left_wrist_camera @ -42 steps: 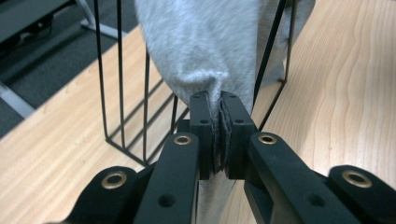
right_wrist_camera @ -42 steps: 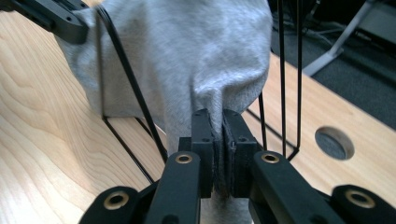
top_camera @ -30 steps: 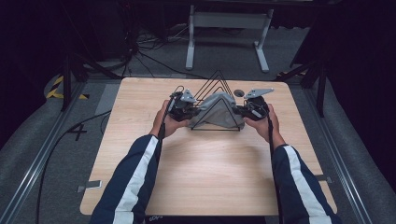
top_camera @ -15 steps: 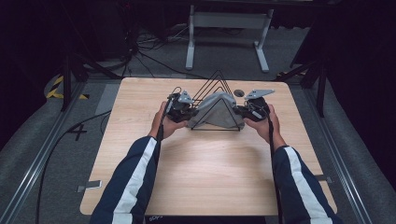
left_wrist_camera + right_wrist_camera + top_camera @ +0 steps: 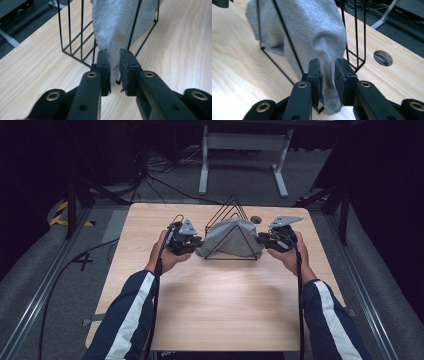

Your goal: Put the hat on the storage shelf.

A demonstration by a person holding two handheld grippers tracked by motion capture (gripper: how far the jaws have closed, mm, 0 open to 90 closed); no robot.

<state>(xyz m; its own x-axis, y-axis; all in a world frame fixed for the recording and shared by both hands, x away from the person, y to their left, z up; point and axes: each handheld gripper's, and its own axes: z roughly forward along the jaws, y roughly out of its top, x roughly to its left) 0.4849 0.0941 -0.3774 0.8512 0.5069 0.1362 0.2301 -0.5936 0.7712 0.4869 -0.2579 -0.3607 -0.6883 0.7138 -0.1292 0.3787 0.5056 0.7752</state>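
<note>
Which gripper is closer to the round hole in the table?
The right gripper. The round hole sits just behind it, past the grey cloth on the wire rack; the left gripper is across the cloth.

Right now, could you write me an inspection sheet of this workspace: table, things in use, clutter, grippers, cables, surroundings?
Surface: pale wooden table, with a round hole near the far edge.
Job's things: grey cloth draped over a black wire rack.
Clutter: nothing seen.
Grippers: left gripper and right gripper sit at opposite ends of the cloth; the jaws of both have just been opening, cloth edges between them, pads not pressing.
Cables: one trails from each gripper along the forearms; more lie on the floor beyond the table.
Surroundings: dark room, grey floor, white metal stand behind, yellow-black tape at left.
</note>
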